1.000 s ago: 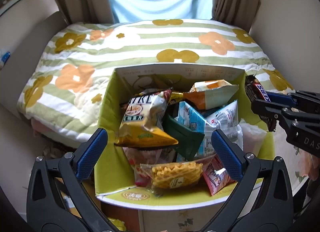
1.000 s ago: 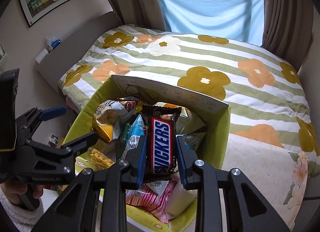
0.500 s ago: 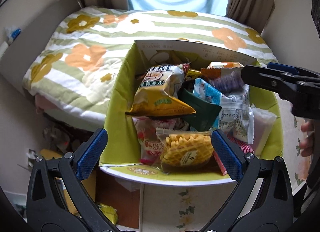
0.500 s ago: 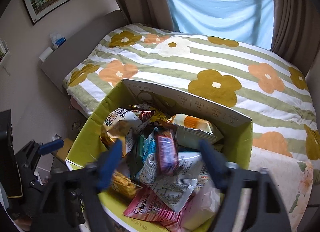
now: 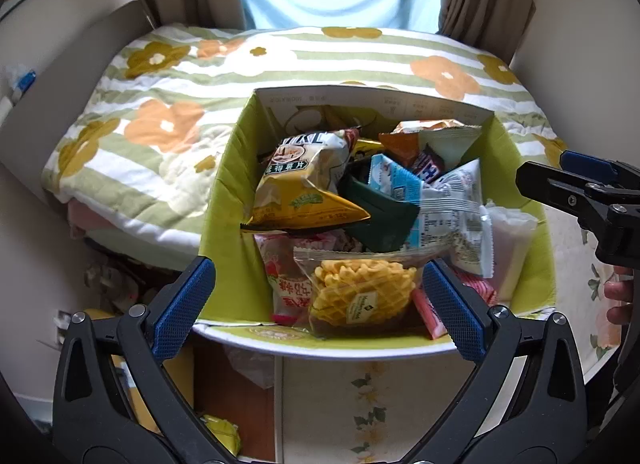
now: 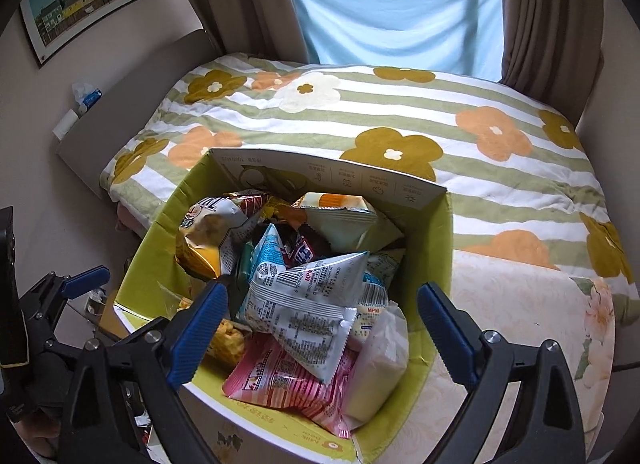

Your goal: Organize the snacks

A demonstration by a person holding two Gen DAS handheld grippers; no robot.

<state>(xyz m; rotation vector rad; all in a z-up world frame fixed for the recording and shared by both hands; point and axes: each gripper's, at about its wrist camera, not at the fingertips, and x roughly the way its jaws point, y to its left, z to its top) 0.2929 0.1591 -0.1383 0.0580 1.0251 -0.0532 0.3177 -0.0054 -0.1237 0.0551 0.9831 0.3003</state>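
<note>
On the white crinkled plastic packet (image 6: pixel 308 304) we read "MPM" in red, 2 times. Chinese characters stand on the yellow foil chip bag (image 5: pixel 304 188).

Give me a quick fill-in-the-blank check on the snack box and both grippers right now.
The Snickers bar lies inside the ____.
The right gripper is open and holds ____.
The waffle snack bag sits at the box's ____ edge, closest to the left gripper.
The bedspread behind the box has a ____ pattern.

Missing words: box; nothing; near; flower
</note>
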